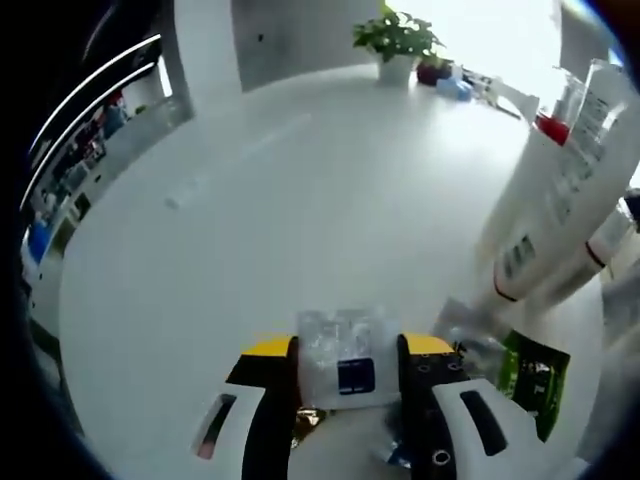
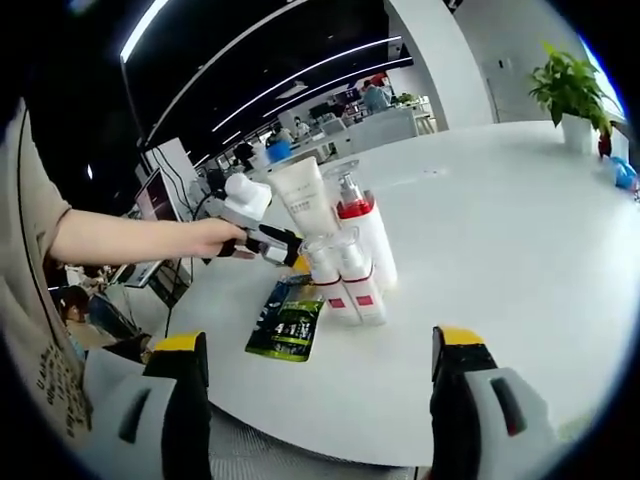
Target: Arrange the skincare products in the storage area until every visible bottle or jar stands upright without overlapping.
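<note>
In the left gripper view we see our left gripper [image 1: 347, 375] with its fingers [image 1: 272, 400] clenched on a small clear jar [image 1: 340, 355] at 6 o'clock, low over the white surface [image 1: 300, 200]. White tubes [image 1: 560, 190] stand at 3 o'clock, with a green sachet [image 1: 530, 375] lying at their foot. In the right gripper view our right gripper [image 2: 320, 390] has its fingers [image 2: 185, 400] spread wide, holding nothing. The bottles [image 2: 345, 260] cluster near centre, upright and touching one another.
</note>
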Tool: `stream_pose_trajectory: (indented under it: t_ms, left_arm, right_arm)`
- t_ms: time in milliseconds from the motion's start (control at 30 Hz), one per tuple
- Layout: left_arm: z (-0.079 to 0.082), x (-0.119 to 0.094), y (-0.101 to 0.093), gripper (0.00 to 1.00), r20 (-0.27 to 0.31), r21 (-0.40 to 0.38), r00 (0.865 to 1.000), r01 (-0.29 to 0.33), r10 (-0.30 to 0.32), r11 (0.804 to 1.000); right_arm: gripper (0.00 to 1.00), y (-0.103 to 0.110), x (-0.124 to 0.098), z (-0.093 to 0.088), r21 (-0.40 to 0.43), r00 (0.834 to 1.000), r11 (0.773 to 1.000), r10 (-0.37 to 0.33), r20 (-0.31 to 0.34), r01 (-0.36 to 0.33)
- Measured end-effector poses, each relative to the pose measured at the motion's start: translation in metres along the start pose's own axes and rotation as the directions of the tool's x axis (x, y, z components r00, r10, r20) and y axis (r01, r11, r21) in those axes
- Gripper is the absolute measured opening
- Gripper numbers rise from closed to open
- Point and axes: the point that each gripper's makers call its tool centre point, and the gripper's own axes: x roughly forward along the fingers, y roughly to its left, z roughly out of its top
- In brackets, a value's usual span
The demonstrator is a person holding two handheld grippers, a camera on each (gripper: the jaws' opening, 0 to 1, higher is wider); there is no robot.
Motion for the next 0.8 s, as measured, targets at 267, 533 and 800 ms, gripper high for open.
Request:
stream_pose_trajectory:
  t_ms: [267,533,800]
  left_arm:
    - [0.018,-0.012,0.015,0.36,0.052,0.015,0.999,-0.017,0.016,1.0]
    - [0.023,-0.021,0.02,0.36,0.067,0.046,0.997,-0.029,0.025,0.999]
    - [0.021,-0.033,0.017,0.36,0.046,0.135,0.999,-0.013,0.007,0.991]
  right_arm:
    - [0.93,0.001,0.001,-0.001,-0.007,1.0,1.0,0.004,-0.005,-0.004]
    - [0.93,0.002,0.001,-0.001,-0.017,1.0,1.0,0.006,-0.012,-0.006]
    - [0.93,0.004,0.001,-0.002,-0.029,1.0,1.0,0.009,-0.016,-0.009]
